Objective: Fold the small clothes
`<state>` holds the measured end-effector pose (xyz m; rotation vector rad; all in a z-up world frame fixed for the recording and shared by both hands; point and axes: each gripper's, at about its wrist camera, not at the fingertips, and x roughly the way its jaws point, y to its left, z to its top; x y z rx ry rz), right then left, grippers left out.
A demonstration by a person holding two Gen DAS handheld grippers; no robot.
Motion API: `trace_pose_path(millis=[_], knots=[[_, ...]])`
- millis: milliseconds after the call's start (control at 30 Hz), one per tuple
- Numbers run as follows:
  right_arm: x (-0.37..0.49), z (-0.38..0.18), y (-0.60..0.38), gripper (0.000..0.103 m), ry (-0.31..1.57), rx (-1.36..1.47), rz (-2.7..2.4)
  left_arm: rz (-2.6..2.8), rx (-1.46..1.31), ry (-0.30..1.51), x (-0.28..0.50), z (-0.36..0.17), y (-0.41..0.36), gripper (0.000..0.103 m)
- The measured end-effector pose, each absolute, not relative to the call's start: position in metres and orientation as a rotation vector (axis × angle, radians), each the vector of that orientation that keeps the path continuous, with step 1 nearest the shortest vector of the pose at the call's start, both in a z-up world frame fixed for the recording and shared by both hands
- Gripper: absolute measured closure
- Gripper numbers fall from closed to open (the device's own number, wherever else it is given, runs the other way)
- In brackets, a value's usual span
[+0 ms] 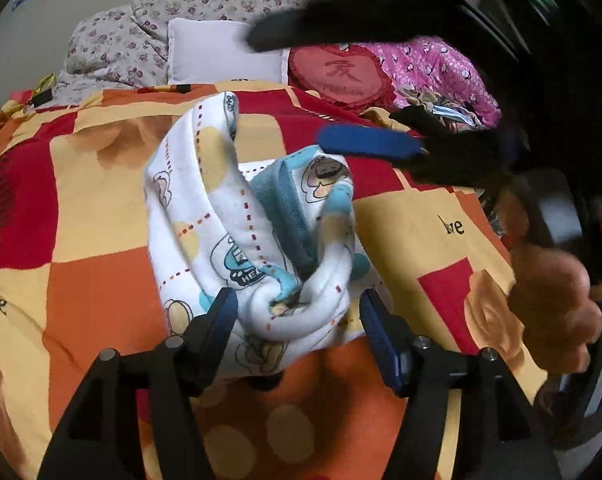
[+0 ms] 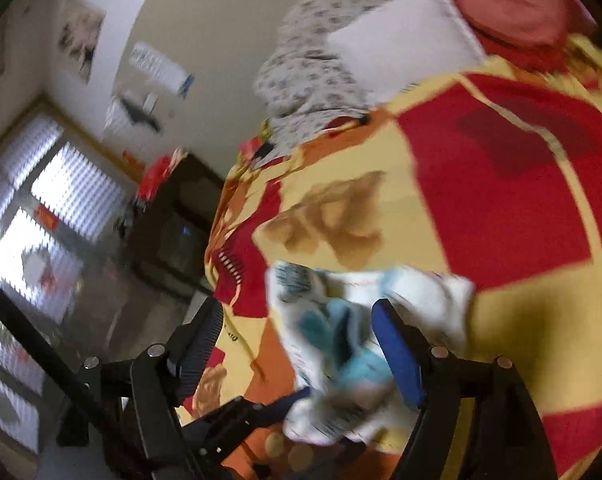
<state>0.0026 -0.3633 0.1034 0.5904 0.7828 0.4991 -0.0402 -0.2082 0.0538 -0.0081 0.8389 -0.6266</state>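
Between the spread fingers of my left gripper (image 1: 299, 304) lies the small printed garment (image 1: 257, 236), bunched on the bedspread (image 1: 81, 184); it reads "HE". My right gripper (image 1: 333, 84), jaws parted, comes in from the far right, my right hand (image 1: 549, 292) clutching its handle. "Love" marks the bedspread.

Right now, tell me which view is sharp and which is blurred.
Left wrist view: mostly sharp on the small garment and bedspread, fisheye-bent at the edges; only the right claw and hand smear. Right wrist view: motion-blurred throughout, garment streaked, window glaring.
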Motion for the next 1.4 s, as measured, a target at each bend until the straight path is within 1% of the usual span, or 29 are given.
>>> trace_pose_path(millis=[67,133,167,200,233,267,367,500,700,967,1067,1133,1167,1233,1333,1400], knots=[[0.012,0.102,-0.349,0.024,0.835,0.53,0.528,-0.629,-0.026,0.844,-0.04,0.053,-0.206,0.04],[0.028,0.095,-0.333,0.033,0.893,0.486,0.564,-0.623,-0.035,0.847,-0.04,0.053,-0.204,0.041],[0.034,0.088,-0.326,0.046,0.924,0.469,0.575,-0.609,-0.03,0.849,-0.039,0.052,-0.202,0.041],[0.041,0.081,-0.319,0.075,0.961,0.447,0.579,-0.609,-0.036,0.847,-0.04,0.052,-0.2,0.041],[0.042,0.076,-0.316,0.089,0.968,0.436,0.582,-0.618,-0.052,0.852,-0.041,0.053,-0.197,0.041],[0.041,0.074,-0.316,0.093,0.955,0.421,0.575,-0.63,-0.064,0.86,-0.042,0.054,-0.194,0.041],[0.027,0.081,-0.329,0.094,0.896,0.41,0.558,-0.679,-0.098,0.883,-0.046,0.06,-0.183,0.041],[0.001,0.095,-0.359,0.094,0.809,0.455,0.539,-0.714,-0.13,0.828,-0.052,0.074,-0.171,0.04],[-0.013,0.075,-0.384,0.094,0.816,0.527,0.485,-0.697,-0.164,0.807,-0.04,0.082,-0.167,0.039],[-0.009,0.046,-0.391,0.094,0.864,0.543,0.393,-0.673,-0.058,0.906,-0.027,0.058,-0.199,0.038],[-0.025,0.061,-0.401,0.089,0.812,0.585,0.378,-0.66,-0.026,0.89,-0.029,0.056,-0.203,0.037],[-0.038,0.069,-0.411,0.073,0.775,0.589,0.338,-0.666,-0.038,0.893,-0.029,0.054,-0.201,0.037],[-0.045,0.072,-0.415,0.06,0.774,0.579,0.311,-0.67,-0.047,0.894,-0.028,0.054,-0.2,0.036],[-0.053,0.072,-0.418,0.059,0.793,0.545,0.275,-0.669,-0.058,0.897,-0.028,0.054,-0.197,0.036],[-0.052,0.062,-0.416,0.059,0.83,0.563,0.292,-0.669,-0.074,0.902,-0.028,0.056,-0.197,0.031],[-0.047,0.054,-0.413,0.059,0.858,0.559,0.269,-0.665,-0.062,0.896,-0.028,0.061,-0.199,0.026]])
